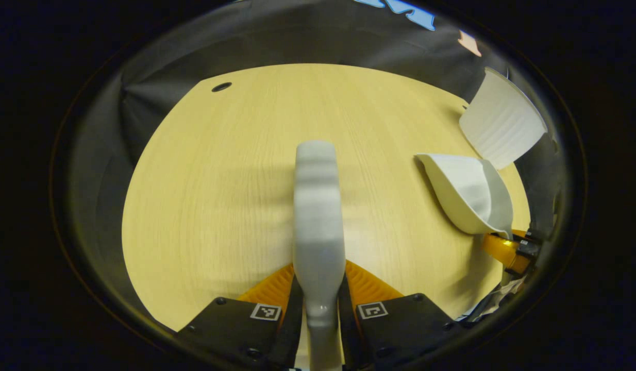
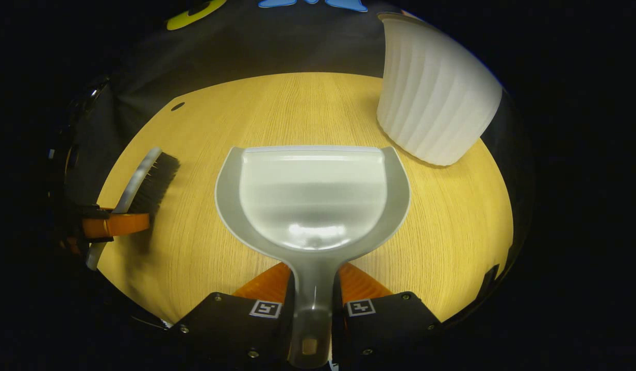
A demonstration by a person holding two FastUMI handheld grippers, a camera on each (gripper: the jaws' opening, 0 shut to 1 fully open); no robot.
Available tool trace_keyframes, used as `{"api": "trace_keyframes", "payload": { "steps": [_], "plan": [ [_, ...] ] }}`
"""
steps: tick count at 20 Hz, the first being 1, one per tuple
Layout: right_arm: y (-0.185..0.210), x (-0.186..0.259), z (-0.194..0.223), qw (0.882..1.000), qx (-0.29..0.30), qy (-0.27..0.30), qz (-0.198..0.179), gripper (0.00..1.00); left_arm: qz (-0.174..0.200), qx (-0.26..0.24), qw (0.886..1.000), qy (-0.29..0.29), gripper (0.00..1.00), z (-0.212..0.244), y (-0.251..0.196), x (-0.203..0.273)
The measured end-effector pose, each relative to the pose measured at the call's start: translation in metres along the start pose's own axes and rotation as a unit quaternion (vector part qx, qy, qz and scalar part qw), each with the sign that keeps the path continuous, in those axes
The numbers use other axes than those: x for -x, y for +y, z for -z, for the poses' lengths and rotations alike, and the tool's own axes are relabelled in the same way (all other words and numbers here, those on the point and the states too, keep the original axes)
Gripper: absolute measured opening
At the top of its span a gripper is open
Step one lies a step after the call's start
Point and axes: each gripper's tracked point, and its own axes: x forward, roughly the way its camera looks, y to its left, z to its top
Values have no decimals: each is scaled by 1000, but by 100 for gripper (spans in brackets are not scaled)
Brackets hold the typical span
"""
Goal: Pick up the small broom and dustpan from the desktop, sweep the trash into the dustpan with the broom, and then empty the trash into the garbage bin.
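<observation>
The left gripper point(image 1: 318, 288) clenches its jaws on the small broom point(image 1: 318, 206)'s stiff handle above the bench point(image 1: 204, 206). The right gripper point(image 2: 312, 304) grasps the dustpan point(image 2: 313, 201)'s narrow handle, near the ribbed garbage bin point(image 2: 434, 93) at the far right corner. Both tools look light, rigid, smooth plastic, likely slippery.
</observation>
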Motion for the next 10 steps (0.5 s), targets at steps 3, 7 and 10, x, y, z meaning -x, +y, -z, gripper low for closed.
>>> {"api": "trace_keyframes", "payload": {
  "steps": [3, 7, 10],
  "plan": [
    [-3, 3, -5, 1000, -3, 3, 1, 34, -1, -3, 1000, -1, 42, -5, -3, -5],
    [-1, 6, -3, 1000, -6, 8, 8, 35, 9, -14, 1000, -12, 47, -8, -1, 1],
    [-2, 6, -3, 1000, -3, 3, 14, 39, 20, -21, 999, -24, 60, -12, -6, 9]
  ]
}}
